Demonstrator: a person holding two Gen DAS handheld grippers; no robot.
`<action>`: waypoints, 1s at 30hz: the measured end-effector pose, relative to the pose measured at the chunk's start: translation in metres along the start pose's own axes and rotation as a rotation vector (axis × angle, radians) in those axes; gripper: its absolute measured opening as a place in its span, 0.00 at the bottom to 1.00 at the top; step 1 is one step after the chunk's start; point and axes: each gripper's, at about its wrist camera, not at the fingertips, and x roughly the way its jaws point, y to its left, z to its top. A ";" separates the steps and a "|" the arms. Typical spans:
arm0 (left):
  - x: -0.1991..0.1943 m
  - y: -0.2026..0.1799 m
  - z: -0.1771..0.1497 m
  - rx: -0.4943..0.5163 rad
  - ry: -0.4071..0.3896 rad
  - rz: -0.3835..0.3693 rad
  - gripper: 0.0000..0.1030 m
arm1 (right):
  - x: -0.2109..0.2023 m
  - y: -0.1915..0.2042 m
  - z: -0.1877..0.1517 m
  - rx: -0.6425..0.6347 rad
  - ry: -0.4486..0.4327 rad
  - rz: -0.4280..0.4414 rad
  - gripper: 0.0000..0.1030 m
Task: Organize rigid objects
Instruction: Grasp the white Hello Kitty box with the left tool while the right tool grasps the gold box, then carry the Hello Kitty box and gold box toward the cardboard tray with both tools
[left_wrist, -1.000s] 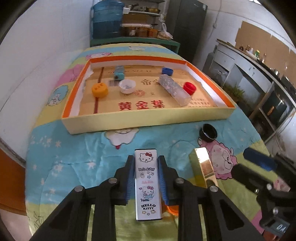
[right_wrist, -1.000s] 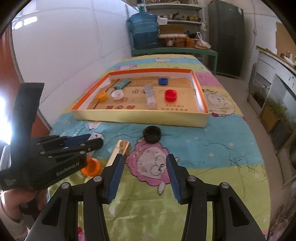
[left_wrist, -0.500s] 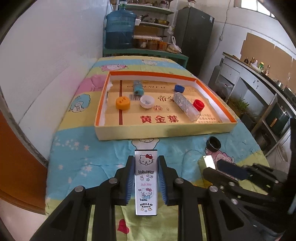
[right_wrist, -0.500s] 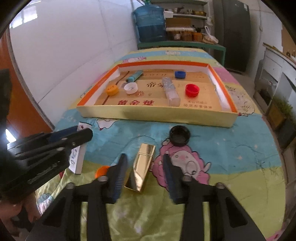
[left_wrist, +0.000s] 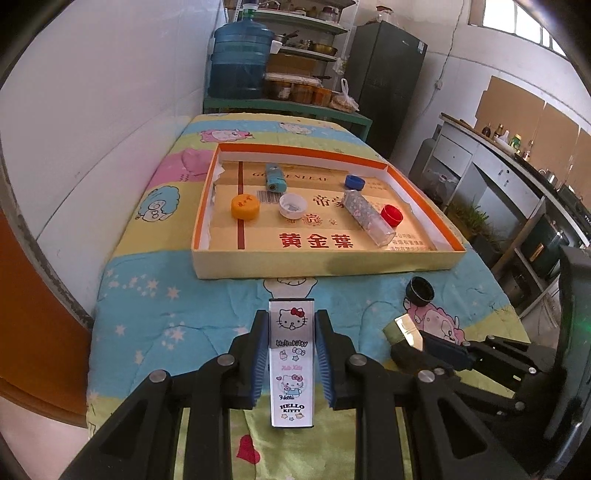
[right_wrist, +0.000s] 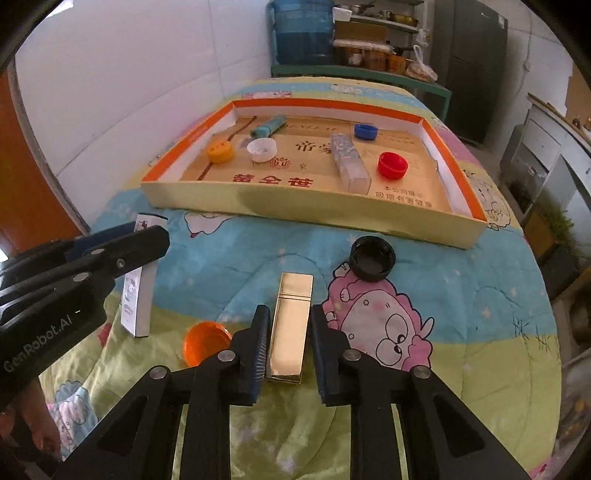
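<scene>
My left gripper (left_wrist: 291, 317) is shut on a white Hello Kitty box (left_wrist: 291, 362), held off the blanket in front of the tray. The right wrist view shows that box (right_wrist: 138, 306) at the left, tilted in the left gripper (right_wrist: 147, 236). My right gripper (right_wrist: 290, 310) is low over the blanket, its jaws closing on a gold lighter (right_wrist: 291, 321), both pads against its long sides. The gold lighter (left_wrist: 406, 328) also shows at the right of the left wrist view. The orange-rimmed cardboard tray (left_wrist: 325, 264) lies beyond both grippers.
A black cap (right_wrist: 372, 258) lies just ahead of the gold lighter, and an orange cap (right_wrist: 205, 341) lies left of my right fingers. The tray holds an orange cap (left_wrist: 245, 206), white cap (left_wrist: 293, 206), blue lighter (left_wrist: 275, 177), blue cap (left_wrist: 354, 181), clear box (left_wrist: 365, 216) and red cap (left_wrist: 391, 215).
The right gripper came forward and down over the gold lighter and its jaws closed onto it. The left gripper drew up and back a little with the Hello Kitty box.
</scene>
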 end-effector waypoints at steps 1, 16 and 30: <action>0.000 0.001 0.000 -0.001 0.000 -0.001 0.24 | -0.001 -0.001 0.000 0.007 -0.002 0.006 0.17; -0.011 -0.009 0.029 0.013 -0.031 -0.026 0.24 | -0.040 -0.015 0.024 0.008 -0.099 -0.001 0.17; -0.003 -0.027 0.086 0.031 -0.058 -0.035 0.24 | -0.050 -0.047 0.071 -0.012 -0.160 -0.028 0.17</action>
